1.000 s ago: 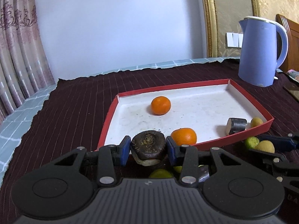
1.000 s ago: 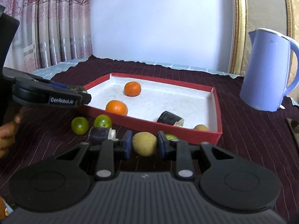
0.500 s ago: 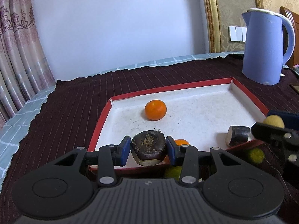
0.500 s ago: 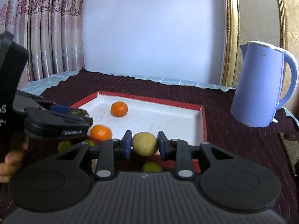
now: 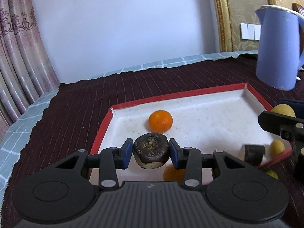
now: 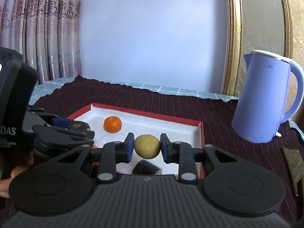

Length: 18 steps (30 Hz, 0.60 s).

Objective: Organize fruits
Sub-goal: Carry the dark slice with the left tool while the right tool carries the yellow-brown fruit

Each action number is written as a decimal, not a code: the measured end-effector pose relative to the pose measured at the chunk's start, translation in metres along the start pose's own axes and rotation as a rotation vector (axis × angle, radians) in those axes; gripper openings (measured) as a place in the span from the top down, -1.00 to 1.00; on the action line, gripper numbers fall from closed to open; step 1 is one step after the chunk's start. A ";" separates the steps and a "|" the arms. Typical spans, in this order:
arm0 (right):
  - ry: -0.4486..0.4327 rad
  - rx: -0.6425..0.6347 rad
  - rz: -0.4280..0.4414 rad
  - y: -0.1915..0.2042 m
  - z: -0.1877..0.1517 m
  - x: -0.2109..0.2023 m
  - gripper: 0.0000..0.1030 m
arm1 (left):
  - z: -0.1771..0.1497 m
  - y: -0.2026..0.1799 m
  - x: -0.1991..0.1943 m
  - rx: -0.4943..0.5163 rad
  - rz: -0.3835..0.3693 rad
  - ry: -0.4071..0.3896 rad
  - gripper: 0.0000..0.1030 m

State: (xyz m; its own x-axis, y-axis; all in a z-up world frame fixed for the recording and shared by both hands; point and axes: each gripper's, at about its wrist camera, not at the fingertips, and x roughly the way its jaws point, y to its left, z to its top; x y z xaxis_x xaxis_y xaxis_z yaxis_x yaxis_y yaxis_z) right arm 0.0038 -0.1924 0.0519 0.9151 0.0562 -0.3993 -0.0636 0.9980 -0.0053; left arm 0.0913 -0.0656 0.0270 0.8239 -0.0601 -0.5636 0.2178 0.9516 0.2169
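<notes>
The left gripper (image 5: 150, 153) clamps a dark brown fruit piece (image 5: 150, 150) over the near left part of the red-rimmed tray (image 5: 102, 131). The right gripper (image 6: 147, 146) pinches a yellow-green fruit (image 6: 147, 146) above the tray's near right; both releases lie straight below.

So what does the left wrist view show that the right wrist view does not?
Only the left wrist view shows the left gripper head-on, its fingers closed on the dark brown fruit, and wall switches.

Only the right wrist view shows the right gripper head-on, closed on the yellow-green fruit, and the person's hand.

Both show the red tray, an orange in it and the blue kettle.
</notes>
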 end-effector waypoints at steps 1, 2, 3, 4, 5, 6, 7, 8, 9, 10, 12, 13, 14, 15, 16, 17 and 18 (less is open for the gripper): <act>-0.003 0.003 -0.001 -0.001 0.003 0.003 0.47 | 0.002 0.000 0.002 -0.005 0.004 0.001 0.22; -0.005 0.005 -0.003 -0.001 0.005 0.005 0.47 | 0.005 0.000 0.005 -0.010 0.009 0.003 0.22; -0.007 0.010 -0.005 -0.002 0.007 0.007 0.47 | 0.008 0.000 0.008 -0.017 0.014 0.005 0.22; -0.009 0.016 -0.007 -0.004 0.009 0.010 0.47 | 0.011 0.001 0.011 -0.025 0.019 0.007 0.22; -0.010 0.021 -0.009 -0.005 0.011 0.013 0.47 | 0.015 0.002 0.014 -0.032 0.024 0.008 0.22; -0.011 0.027 -0.011 -0.006 0.012 0.015 0.47 | 0.018 0.003 0.017 -0.033 0.030 0.008 0.22; -0.010 0.032 -0.015 -0.007 0.014 0.018 0.47 | 0.022 0.004 0.020 -0.033 0.037 0.007 0.22; -0.010 0.036 -0.019 -0.009 0.015 0.022 0.47 | 0.025 0.004 0.024 -0.035 0.046 0.006 0.22; -0.009 0.040 -0.022 -0.010 0.016 0.025 0.47 | 0.028 0.006 0.028 -0.042 0.054 0.006 0.22; -0.008 0.046 -0.024 -0.011 0.017 0.028 0.47 | 0.031 0.007 0.031 -0.047 0.058 0.007 0.22; -0.006 0.057 -0.027 -0.014 0.018 0.034 0.47 | 0.036 0.011 0.039 -0.063 0.063 0.015 0.22; -0.003 0.064 -0.030 -0.015 0.019 0.039 0.47 | 0.037 0.013 0.043 -0.073 0.064 0.020 0.22; 0.001 0.069 -0.033 -0.016 0.018 0.043 0.47 | 0.038 0.015 0.046 -0.083 0.065 0.023 0.22; 0.006 0.074 -0.036 -0.017 0.018 0.047 0.47 | 0.038 0.017 0.050 -0.090 0.066 0.024 0.22; 0.014 0.080 -0.039 -0.019 0.018 0.052 0.47 | 0.038 0.018 0.054 -0.096 0.070 0.027 0.22; 0.021 0.085 -0.041 -0.020 0.018 0.057 0.47 | 0.037 0.019 0.057 -0.103 0.073 0.031 0.22; 0.029 0.088 -0.044 -0.021 0.018 0.062 0.47 | 0.036 0.022 0.060 -0.115 0.068 0.035 0.22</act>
State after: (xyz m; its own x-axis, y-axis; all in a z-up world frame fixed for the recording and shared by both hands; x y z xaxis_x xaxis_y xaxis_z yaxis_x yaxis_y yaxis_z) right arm 0.0689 -0.2093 0.0436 0.9044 0.0122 -0.4265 0.0133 0.9983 0.0567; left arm 0.1647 -0.0594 0.0267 0.8156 0.0147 -0.5784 0.0989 0.9814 0.1644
